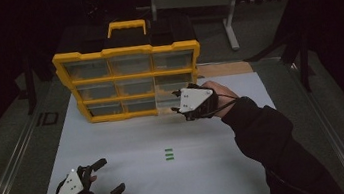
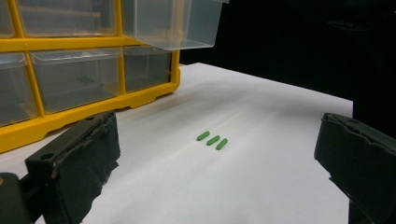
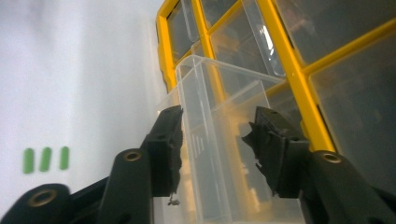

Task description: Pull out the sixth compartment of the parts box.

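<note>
White bench top is seen under everything, with dark room all around. Nearest, at the front left corner, the left gripper is held low over the bench with its jaws wide apart and nothing between them. A little farther out, three small green sticks are laid side by side in the middle of the bench, well apart from both grippers.

Farther back, the right gripper is held at the clear drawer, which is pulled partway out of the yellow box at its right side, in the middle row. The front wall of the drawer is seen between the right jaws, but the jaws are apart and the pads are not pressed on it; a small gap is seen on each side.

To do this step well, the drawer should probably be left sticking out straight and not tipped. The right gripper should be drawn back level, so the drawer is not bumped shut or dragged out too far. Only then should the green sticks be fetched.
</note>
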Tool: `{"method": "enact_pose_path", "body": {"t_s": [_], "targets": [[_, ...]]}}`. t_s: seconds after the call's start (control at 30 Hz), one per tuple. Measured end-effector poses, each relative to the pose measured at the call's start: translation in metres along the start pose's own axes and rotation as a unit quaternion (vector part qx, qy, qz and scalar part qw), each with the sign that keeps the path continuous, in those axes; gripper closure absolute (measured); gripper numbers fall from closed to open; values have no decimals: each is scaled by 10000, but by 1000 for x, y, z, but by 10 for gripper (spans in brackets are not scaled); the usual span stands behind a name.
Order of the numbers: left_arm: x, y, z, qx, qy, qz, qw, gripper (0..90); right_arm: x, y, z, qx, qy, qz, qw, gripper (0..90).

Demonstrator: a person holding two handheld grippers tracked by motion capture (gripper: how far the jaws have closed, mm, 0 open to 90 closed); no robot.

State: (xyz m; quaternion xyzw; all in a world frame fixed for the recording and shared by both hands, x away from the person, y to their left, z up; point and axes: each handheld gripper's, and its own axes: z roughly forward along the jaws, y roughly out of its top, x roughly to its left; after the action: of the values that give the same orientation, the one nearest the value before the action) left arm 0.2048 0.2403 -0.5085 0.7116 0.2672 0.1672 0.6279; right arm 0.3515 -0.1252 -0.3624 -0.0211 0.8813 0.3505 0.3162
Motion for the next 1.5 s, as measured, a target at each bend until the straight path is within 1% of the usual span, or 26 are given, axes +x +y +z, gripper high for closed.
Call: {"method": "enact_pose_path", "body": {"t_s": [0.07,0.13,0.17,0.27,0.5,0.57,0.7,0.73,0.77,0.8,0.83,0.87,0.9,0.93,0.97,1.03,1.07,1.13,1.27,1.33,1.4,1.47,1.5], "targets": [[0,0,0,-3,0,-4,10000,0,-1,0,-1,31,74,198,9998,447],[0,0,0,0,0,-1,10000,0,-2,0,-2,53,106,402,9991,407],[0,0,0,0,0,-1,10000,0,-2,0,-2,53,106,402,9991,407],[0,0,0,6,8,-3,10000,0,-5,-2,-4,39,92,678,9976,336],[0,0,0,7,14,2,10000,0,-6,-7,-8,65,-18,1042,9945,189],[0,0,0,11,25,3,10000,0,-6,-9,-11,6,-42,1208,9927,151],[0,0,0,55,34,13,10000,0,-5,-14,-17,-96,-188,1452,9892,116],[0,0,0,64,28,15,10000,0,-5,-16,-19,-154,-198,1549,9876,96],[0,0,1,73,27,19,10000,0,-6,-18,-20,-179,-190,1589,9869,90],[0,0,1,73,27,19,10000,0,-6,-18,-20,-179,-190,1589,9869,90],[0,0,1,69,22,-6,10000,0,-5,-21,-22,-261,-235,1643,9858,89],[0,0,1,76,17,-13,10000,0,-5,-25,-25,-359,-225,1730,9840,87],[0,0,1,84,13,-18,10000,0,-5,-27,-26,-401,-211,1788,9828,87],[0,-1,1,89,9,-21,10000,0,-5,-30,-27,-439,-249,1802,9823,87],[0,-1,1,93,5,-23,10000,0,-4,-33,-29,-453,-280,1858,9811,87],[0,-1,2,100,9,-17,9999,0,-4,-37,-31,-483,-247,1928,9797,88],[0,-1,2,102,9,-15,9999,0,-4,-40,-32,-503,-241,1932,9796,88],[0,0,2,102,26,-16,9999,0,-3,-45,-33,-508,-178,2025,9778,88],[0,0,1,91,46,-16,9999,0,0,-55,-35,-546,-72,2123,9757,113],[0,0,1,93,44,-15,9999,0,3,-61,-37,-617,-72,2243,9725,122],[0,0,1,93,46,-15,9999,0,5,-67,-39,-672,-122,2335,9700,126],[0,0,1,94,46,-23,9999,0,8,-73,-41,-731,-128,2470,9662,134],[0,0,1,89,40,-32,9999,0,10,-76,-42,-738,-124,2514,9650,136]]}}
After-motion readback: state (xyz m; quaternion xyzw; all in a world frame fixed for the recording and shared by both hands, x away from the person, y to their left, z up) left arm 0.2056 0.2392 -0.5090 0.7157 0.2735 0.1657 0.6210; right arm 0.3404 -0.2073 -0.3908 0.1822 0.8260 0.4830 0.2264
